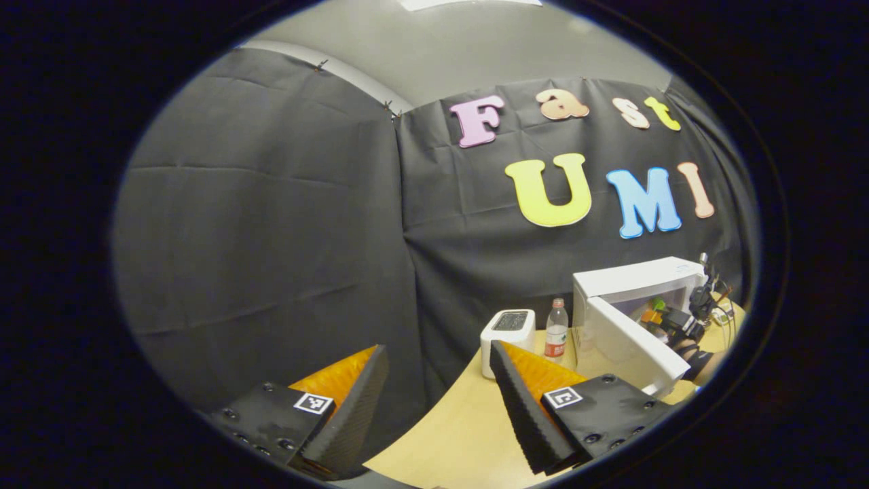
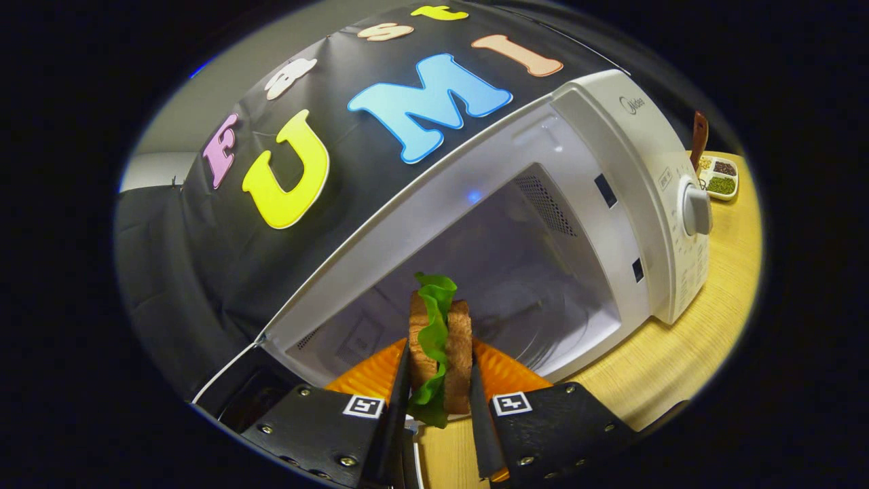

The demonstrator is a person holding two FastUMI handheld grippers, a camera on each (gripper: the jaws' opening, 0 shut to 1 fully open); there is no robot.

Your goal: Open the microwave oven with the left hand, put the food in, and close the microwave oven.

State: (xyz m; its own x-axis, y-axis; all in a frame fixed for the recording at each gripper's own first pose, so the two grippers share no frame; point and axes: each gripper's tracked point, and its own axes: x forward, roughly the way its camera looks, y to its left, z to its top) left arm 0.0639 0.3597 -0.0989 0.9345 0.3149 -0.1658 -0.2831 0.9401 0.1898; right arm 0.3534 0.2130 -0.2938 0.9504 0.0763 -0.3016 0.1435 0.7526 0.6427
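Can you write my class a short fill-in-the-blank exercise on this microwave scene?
1. The microwave door stands ____.
2. The right tongs are shut on a ____.
3. The left tongs are open and hold ____.
4. Between the white box and the microwave stands a ____.

Missing words: open; sandwich; nothing; bottle.
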